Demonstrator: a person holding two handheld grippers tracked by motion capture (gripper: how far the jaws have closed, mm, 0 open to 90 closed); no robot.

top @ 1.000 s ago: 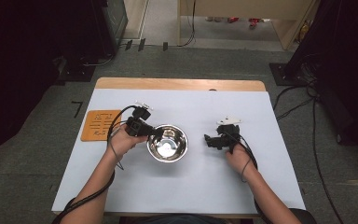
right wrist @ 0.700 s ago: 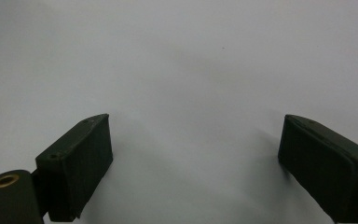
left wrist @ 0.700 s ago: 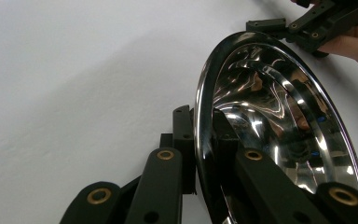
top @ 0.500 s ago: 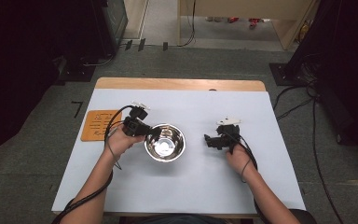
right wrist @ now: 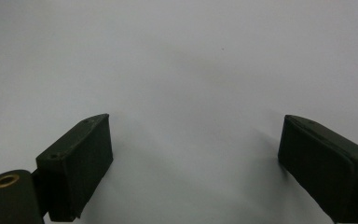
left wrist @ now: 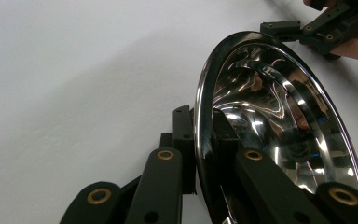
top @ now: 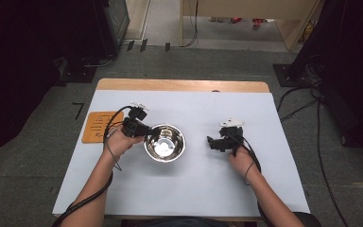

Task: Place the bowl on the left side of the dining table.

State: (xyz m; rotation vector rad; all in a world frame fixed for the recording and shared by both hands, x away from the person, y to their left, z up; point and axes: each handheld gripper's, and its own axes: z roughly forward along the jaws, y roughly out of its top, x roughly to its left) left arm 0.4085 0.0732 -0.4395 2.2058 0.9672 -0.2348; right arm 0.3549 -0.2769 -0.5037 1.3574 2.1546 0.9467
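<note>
**Inspector:** Steel bowl (top: 165, 142), polished, sits centre-left in the high view on the pale table cover (top: 194, 189). Report your hold.

**Operator:** My left gripper (left wrist: 204, 140) is clamped on the bowl's rim, one jaw outside the wall and one inside, at the bowl's left edge in the high view. In the left gripper view the rim runs straight up between my jaws, so the bite looks deep enough. My right gripper (top: 216, 142) stands well apart at centre-right, jaws spread wide over bare cover with nothing between them.

**Inspector:** Risk noted?

**Operator:** A one-sided pinch on a smooth curved wall. I judge the bowl could pivot about the pads or slip if I swing it quickly.

**Inspector:** Recommended conduct?

**Operator:** Keep the clamp firm and the wrist level, move slowly, and stay low to the cover so a slip costs little. If the far rim sags, I bring the right gripper in to steady the opposite edge. I would also steer clear of the orange card (top: 99, 126) at the left margin and avoid dragging the base, which may scuff the cover.
</note>
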